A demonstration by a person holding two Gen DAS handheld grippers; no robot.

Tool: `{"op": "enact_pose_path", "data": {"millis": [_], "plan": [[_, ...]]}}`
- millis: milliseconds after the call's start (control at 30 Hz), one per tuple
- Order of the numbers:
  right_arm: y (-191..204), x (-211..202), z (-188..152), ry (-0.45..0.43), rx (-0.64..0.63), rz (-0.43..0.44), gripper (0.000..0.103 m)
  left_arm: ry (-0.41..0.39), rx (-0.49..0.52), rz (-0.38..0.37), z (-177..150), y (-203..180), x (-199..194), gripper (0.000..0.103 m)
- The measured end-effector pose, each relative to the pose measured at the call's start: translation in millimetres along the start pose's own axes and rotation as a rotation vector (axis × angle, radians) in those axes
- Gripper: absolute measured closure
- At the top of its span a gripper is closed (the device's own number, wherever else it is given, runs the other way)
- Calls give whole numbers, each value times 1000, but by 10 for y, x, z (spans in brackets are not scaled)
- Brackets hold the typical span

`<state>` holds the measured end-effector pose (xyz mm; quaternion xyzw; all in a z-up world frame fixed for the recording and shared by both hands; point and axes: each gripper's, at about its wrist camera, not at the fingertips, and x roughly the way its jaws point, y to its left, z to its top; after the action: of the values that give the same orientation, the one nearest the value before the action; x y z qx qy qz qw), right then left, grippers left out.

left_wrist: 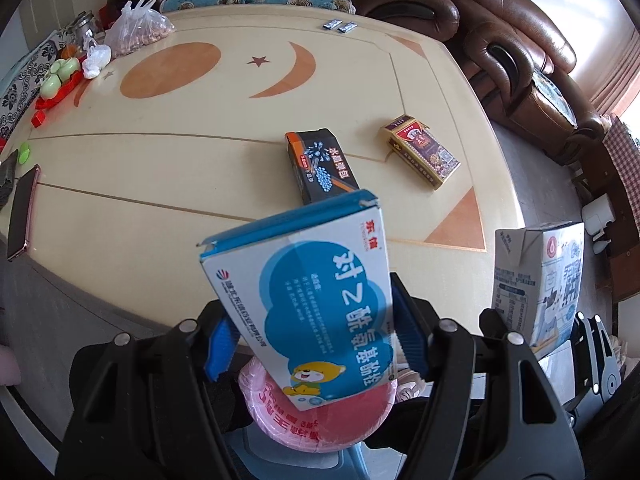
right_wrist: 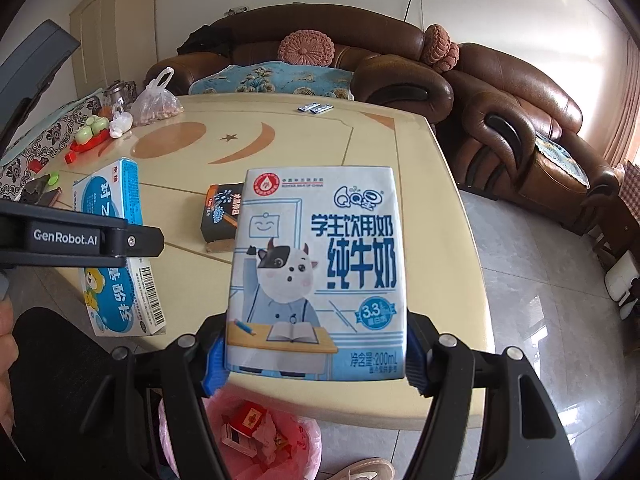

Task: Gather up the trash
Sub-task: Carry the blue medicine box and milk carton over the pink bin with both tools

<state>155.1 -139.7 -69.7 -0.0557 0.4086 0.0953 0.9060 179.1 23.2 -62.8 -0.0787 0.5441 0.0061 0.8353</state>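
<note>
Both are busy: the left hand-held gripper (left_wrist: 312, 340) is pinching a blue medicine box (left_wrist: 308, 300), the right hand-held gripper (right_wrist: 316, 356) a milk carton (right_wrist: 320, 272), hanging above the pink-lined bin (right_wrist: 260, 436) at bottom centre. Black box (left_wrist: 320, 168) and red pack (left_wrist: 420, 150) are waiting mid-frame on the table (left_wrist: 180, 168).

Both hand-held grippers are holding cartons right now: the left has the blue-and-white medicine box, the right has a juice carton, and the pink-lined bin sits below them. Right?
Not quite. The right hand-held gripper holds a milk carton, not juice; the right wrist view shows its cow cartoon. The left hand-held gripper does hold the medicine box, with the pink-lined bin below.
</note>
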Motion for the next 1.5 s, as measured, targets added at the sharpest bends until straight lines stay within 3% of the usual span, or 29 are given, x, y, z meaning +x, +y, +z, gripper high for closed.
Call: {"op": "enact_pose_path", "data": {"millis": [333, 667, 1167, 1500], "plan": [[189, -351, -211, -6, -15, -8, 37, -32, 87, 10, -365, 23, -209, 37], [336, -462, -591, 48, -18, -10, 37, -20, 191, 7, -791, 37, -102, 37], [498, -44, -1311, 223, -15, 13, 37, 109, 297, 26, -1414, 122, 562, 37], [480, 437, -1671, 351, -2, 25, 37, 231, 328, 24, -1640, 131, 1114, 37]]}}
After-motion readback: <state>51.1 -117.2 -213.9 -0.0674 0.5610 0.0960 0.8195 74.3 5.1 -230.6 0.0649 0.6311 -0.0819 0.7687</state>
